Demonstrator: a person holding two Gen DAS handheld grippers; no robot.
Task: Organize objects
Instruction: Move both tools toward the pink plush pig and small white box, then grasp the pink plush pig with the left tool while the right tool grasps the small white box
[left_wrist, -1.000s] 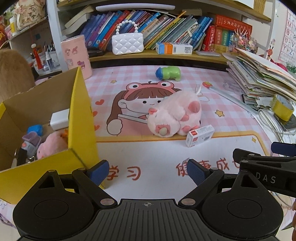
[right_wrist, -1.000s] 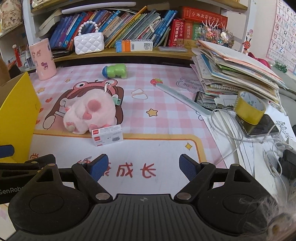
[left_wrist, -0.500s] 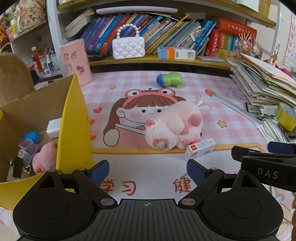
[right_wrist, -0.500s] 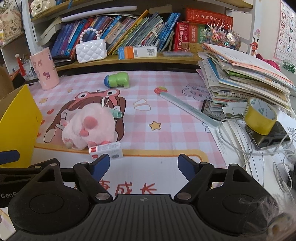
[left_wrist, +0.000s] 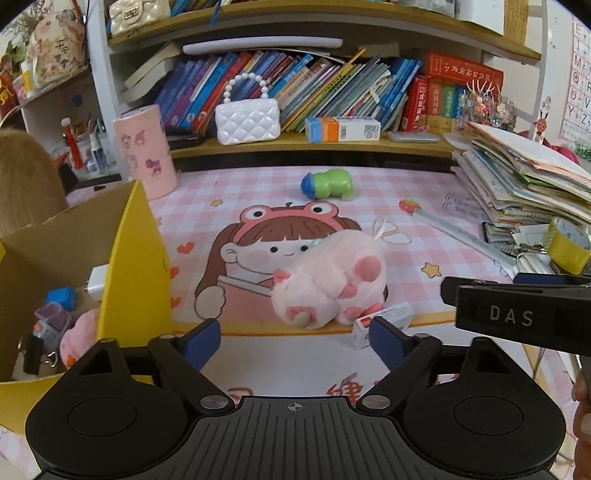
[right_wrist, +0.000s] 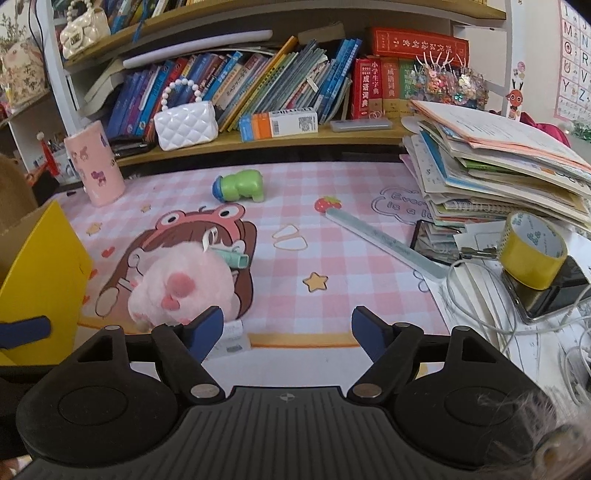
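Tools first: my left tool (left_wrist: 295, 341) has its jaws spread wide with nothing between them, and they've just been closing a bit. Same story with my right tool (right_wrist: 287, 332), empty, a fair gap between the blue pads, also just been narrowing. Neither touches anything. The pink plush (left_wrist: 328, 284) lies on the counter mat (left_wrist: 240, 188) just ahead of both, with a small white-and-red box (left_wrist: 384, 321) right against it. The yellow cardboard box (left_wrist: 136, 266) sits off to my left, a few toys inside.
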